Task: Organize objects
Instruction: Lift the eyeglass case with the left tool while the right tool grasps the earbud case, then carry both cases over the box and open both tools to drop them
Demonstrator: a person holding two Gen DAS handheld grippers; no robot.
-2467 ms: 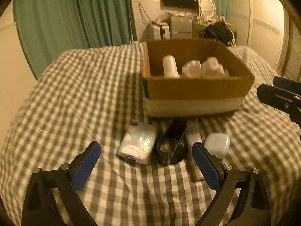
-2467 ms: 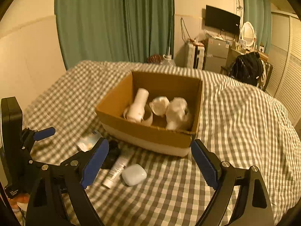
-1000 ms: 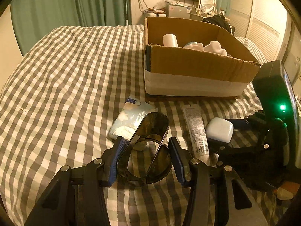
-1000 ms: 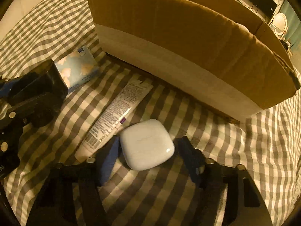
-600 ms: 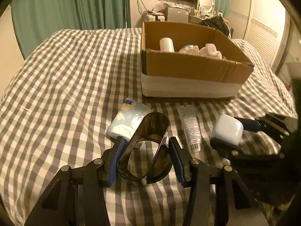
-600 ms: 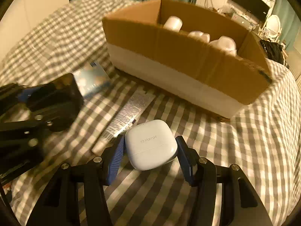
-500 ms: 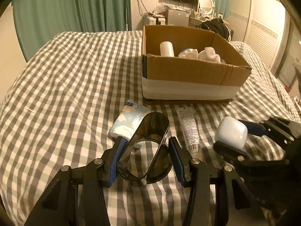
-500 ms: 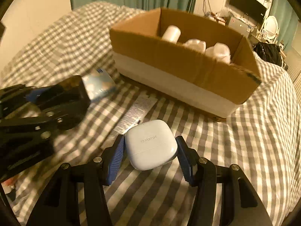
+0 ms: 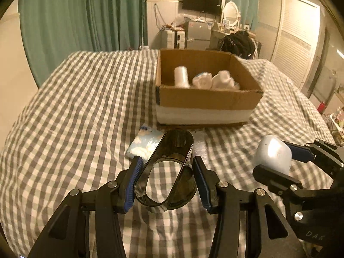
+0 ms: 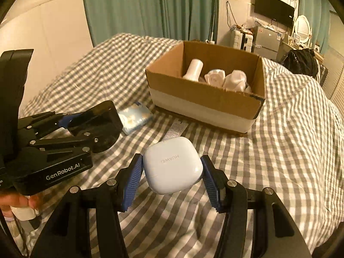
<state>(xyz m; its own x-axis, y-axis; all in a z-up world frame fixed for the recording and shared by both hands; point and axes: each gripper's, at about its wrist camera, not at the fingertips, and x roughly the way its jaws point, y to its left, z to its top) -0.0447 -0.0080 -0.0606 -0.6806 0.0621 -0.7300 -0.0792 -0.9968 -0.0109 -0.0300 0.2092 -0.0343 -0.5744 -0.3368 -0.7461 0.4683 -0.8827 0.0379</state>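
My left gripper (image 9: 167,180) is shut on a dark oval open-ended case (image 9: 169,167) and holds it above the checked bedspread. It also shows at the left of the right wrist view (image 10: 96,126). My right gripper (image 10: 172,172) is shut on a white earbuds case (image 10: 173,164), also held above the bed; this case shows at the right of the left wrist view (image 9: 273,153). An open cardboard box (image 9: 206,99) (image 10: 204,105) stands ahead with a white bottle (image 9: 181,76) and white bundles (image 9: 215,80) inside.
A pale blue tissue pack (image 9: 143,145) (image 10: 134,117) and a white tube (image 9: 198,144) (image 10: 177,129) lie on the bed in front of the box. Green curtains, a TV and furniture stand behind the bed.
Both grippers closed on their objects and lifted them off the bed. In the last half second both rose a little higher and the box looks farther below.
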